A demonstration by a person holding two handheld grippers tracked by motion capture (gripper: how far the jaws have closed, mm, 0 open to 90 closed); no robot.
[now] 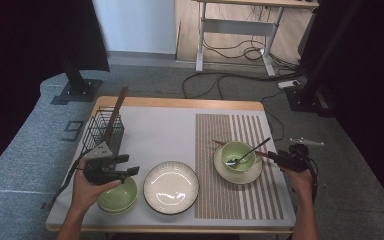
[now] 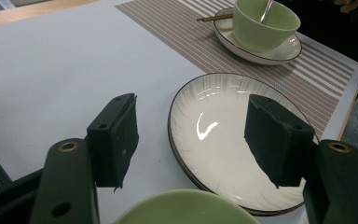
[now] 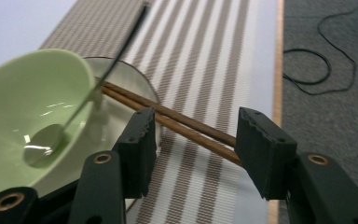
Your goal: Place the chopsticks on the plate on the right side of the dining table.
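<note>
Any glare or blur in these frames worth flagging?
High view: dark at both upper corners, sharp table. Left gripper view: bright glare streak on the white plate, green bowl at the bottom edge soft. Right gripper view: spoon handle blurred, chopsticks crisp.

Right tool [image 1: 275, 158] (jaws apart) beside chopsticks [image 1: 263, 154].

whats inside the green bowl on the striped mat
A metal spoon lies in the green bowl, its handle leaning over the rim. The bowl sits on a saucer; the chopsticks pass behind it, their far ends covered.
</note>
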